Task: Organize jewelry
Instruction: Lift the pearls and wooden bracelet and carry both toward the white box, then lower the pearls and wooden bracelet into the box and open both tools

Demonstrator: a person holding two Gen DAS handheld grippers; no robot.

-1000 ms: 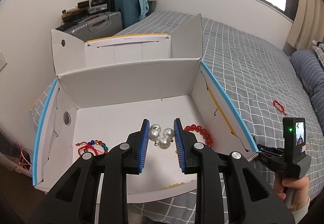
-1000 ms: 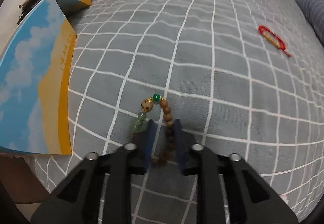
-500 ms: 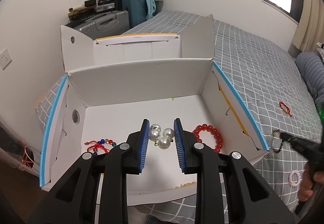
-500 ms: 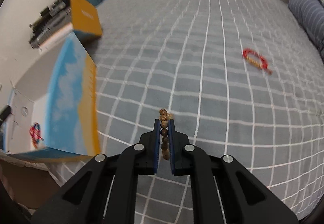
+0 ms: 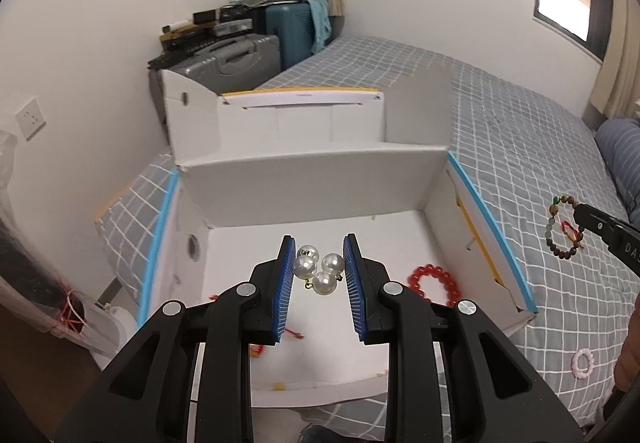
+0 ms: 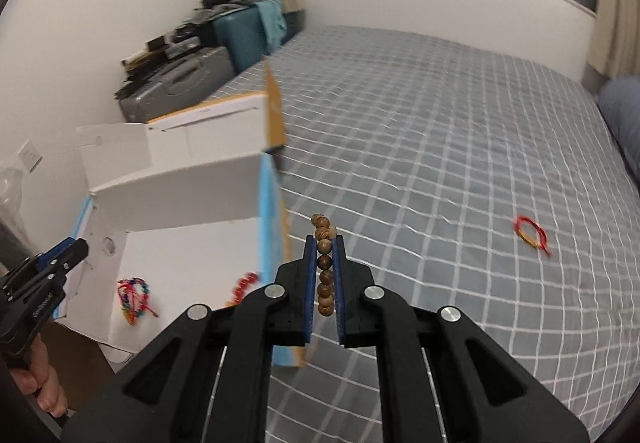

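My left gripper (image 5: 318, 249) is shut on a cluster of white pearl earrings (image 5: 318, 269), held above the floor of the open white cardboard box (image 5: 320, 179). My right gripper (image 6: 324, 243) is shut on a brown wooden bead bracelet (image 6: 324, 263), lifted off the bed just right of the box's blue edge (image 6: 270, 211). In the left wrist view the bracelet (image 5: 560, 227) hangs from the right gripper's tip to the right of the box. A red bead bracelet (image 5: 434, 281) and a multicoloured bracelet (image 6: 134, 293) lie inside the box.
A red cord bracelet (image 6: 530, 235) lies on the grey checked bedspread (image 6: 440, 147), and a small pink ring bracelet (image 5: 582, 363) lies near the box's front right. Suitcases (image 5: 236, 61) stand against the wall behind the box. The box flaps stand up at the back.
My right gripper closed on the wooden bracelet, lifted it off the bed and swung toward the box. My left gripper kept the pearls and rose slightly over the box.
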